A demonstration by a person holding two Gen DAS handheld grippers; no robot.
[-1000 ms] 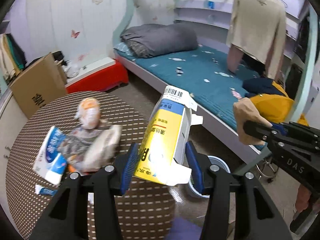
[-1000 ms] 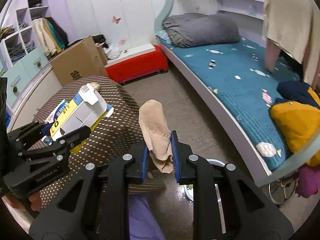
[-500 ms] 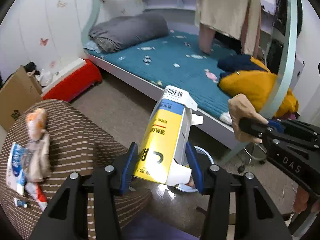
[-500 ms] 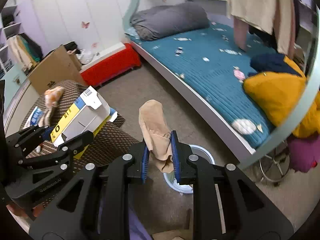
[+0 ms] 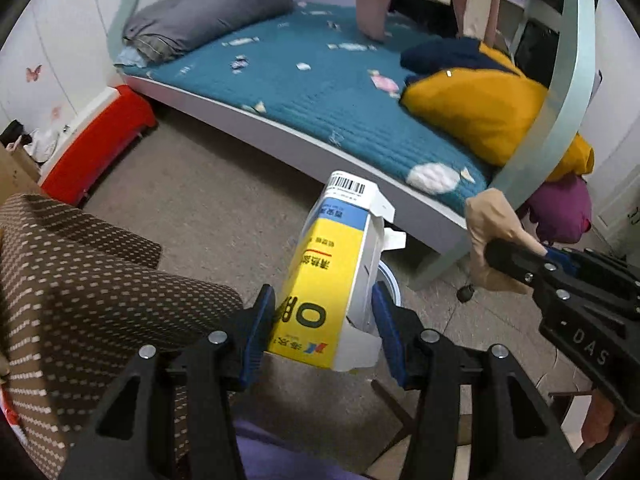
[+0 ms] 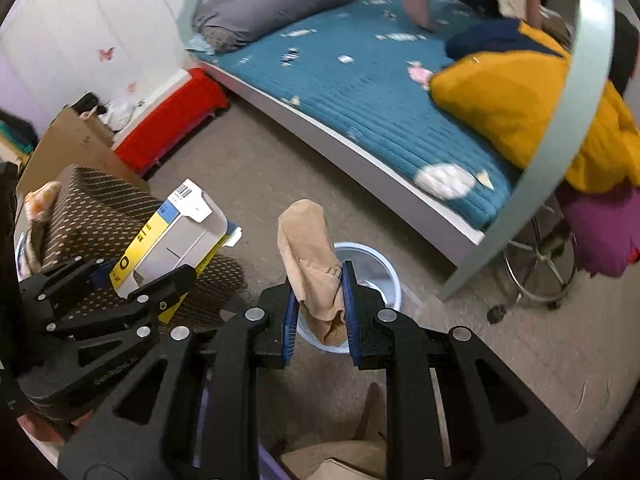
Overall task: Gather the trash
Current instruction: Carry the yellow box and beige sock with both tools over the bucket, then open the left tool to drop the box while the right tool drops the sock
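My left gripper [image 5: 324, 320] is shut on a yellow, blue and white carton box [image 5: 328, 280] and holds it in the air, off the table edge. The box also shows in the right wrist view [image 6: 172, 236]. My right gripper [image 6: 318, 304] is shut on a crumpled tan paper wad [image 6: 312, 256], right above a white round trash bin [image 6: 376, 276] on the floor. In the left wrist view the bin [image 5: 390, 280] is mostly hidden behind the box, and the right gripper with the wad [image 5: 492, 220] is at the right.
A round table with a brown dotted cloth [image 5: 80, 280] is at the left, with more trash on it [image 6: 40, 200]. A bed with a teal cover [image 5: 320, 80] lies ahead. A pale green bed post [image 6: 560, 140], a stool [image 6: 536, 264] and a red box [image 5: 96, 140] stand nearby.
Both grippers have swung right, away from the table and toward the floor bin. The table trash has left the left wrist view. Both grips are unchanged.
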